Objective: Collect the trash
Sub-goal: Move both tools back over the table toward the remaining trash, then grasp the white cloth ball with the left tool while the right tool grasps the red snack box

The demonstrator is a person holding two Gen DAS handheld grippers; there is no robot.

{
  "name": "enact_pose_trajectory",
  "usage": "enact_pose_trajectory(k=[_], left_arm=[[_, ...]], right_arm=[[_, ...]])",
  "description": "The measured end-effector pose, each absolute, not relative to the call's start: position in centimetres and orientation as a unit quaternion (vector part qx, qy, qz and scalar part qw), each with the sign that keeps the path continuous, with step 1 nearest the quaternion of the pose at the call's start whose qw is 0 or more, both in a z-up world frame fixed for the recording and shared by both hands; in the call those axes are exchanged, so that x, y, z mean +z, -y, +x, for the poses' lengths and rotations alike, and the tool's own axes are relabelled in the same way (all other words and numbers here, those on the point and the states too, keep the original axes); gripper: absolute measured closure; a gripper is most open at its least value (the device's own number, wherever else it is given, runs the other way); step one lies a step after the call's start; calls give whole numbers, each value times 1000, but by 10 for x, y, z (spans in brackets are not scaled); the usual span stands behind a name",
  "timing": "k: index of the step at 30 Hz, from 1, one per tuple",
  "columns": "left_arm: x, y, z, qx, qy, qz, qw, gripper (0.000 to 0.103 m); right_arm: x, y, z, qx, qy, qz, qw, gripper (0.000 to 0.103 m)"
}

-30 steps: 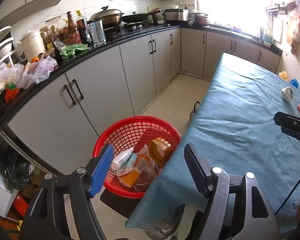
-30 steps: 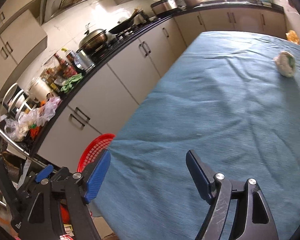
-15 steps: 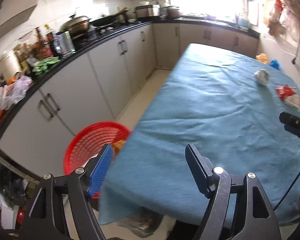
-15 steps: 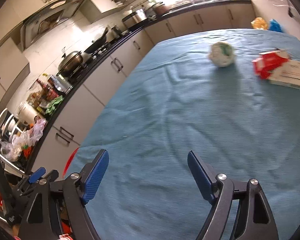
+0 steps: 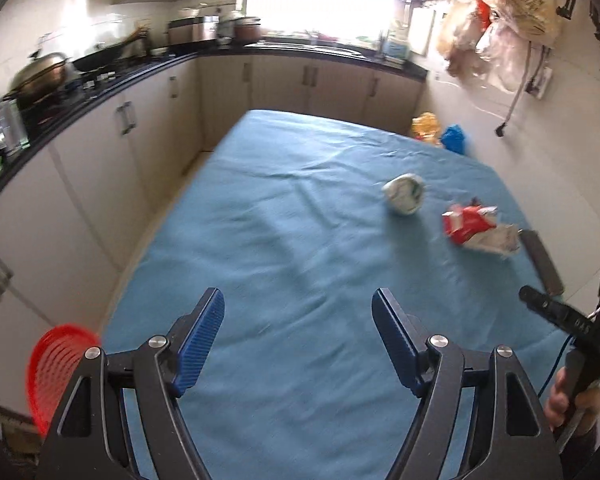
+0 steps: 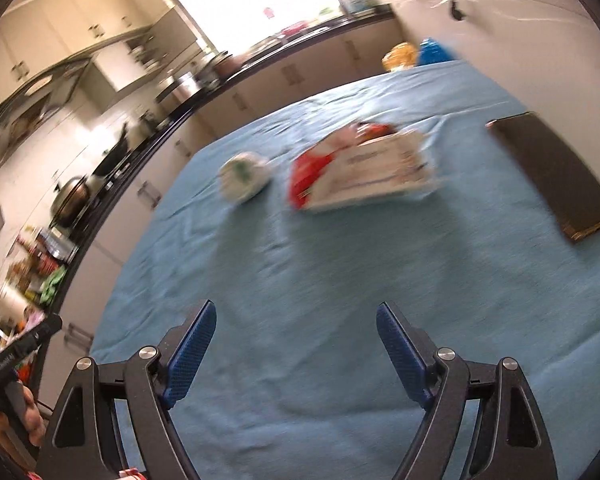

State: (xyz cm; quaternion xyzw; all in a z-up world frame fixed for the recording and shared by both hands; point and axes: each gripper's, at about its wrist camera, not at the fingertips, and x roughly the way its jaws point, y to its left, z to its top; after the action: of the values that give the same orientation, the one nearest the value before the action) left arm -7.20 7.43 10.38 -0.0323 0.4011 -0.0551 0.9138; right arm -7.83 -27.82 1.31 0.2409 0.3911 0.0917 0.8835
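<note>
Both grippers hang above the counter [image 5: 284, 240] with its blue cloth. The left gripper [image 5: 298, 332] has its jaws apart and empty; the right gripper [image 6: 296, 344] also has jaws apart, nothing between them. The trash lies further ahead: a crumpled white ball [image 6: 244, 176] just beside a red-and-white wrapper [image 6: 360, 172]. The red basket [image 5: 56, 368] stands beside the counter's near left corner.

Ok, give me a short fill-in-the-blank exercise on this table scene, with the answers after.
1. The tablecloth is ____ in colour.
2. The basket beside the table is ____.
3. The crumpled white ball lies to the ____ of the red-and-white packet in the right wrist view.
4. Both the left gripper and right gripper hold ____.

Answers: blue; red; left; nothing
</note>
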Motion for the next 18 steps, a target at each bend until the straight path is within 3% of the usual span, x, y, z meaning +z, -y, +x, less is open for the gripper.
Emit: enact_pose_trajectory(k=[18], left_arm=[[45, 43, 122, -160, -473, -35, 866, 28]], right_arm=[[28, 295, 40, 85, -375, 183, 905, 17]])
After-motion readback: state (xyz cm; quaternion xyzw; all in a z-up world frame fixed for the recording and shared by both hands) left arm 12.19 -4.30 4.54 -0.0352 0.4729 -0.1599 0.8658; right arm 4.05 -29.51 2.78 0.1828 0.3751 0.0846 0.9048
